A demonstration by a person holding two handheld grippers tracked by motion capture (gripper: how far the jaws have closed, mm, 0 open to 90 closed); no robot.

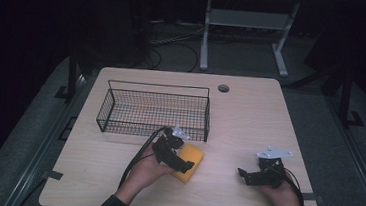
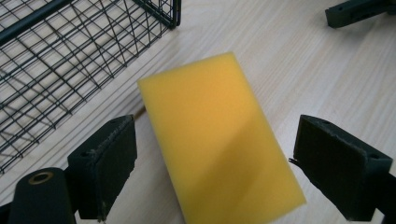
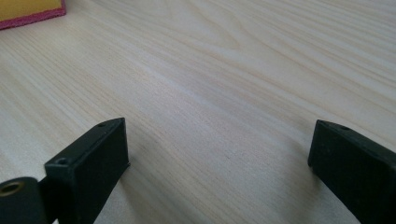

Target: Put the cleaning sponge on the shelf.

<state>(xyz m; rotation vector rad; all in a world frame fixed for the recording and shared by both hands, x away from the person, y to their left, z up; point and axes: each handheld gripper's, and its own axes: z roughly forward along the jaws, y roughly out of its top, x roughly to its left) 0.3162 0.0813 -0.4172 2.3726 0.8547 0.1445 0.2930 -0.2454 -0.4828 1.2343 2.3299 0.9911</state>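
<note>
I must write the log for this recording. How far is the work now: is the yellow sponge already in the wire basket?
Not yet. The wire basket looks empty. The yellow sponge lies on the table in front of it, between the open jaws of the left gripper, not gripped. The right gripper is open over bare table. Probably left: gripping, lifting, placing.
</note>
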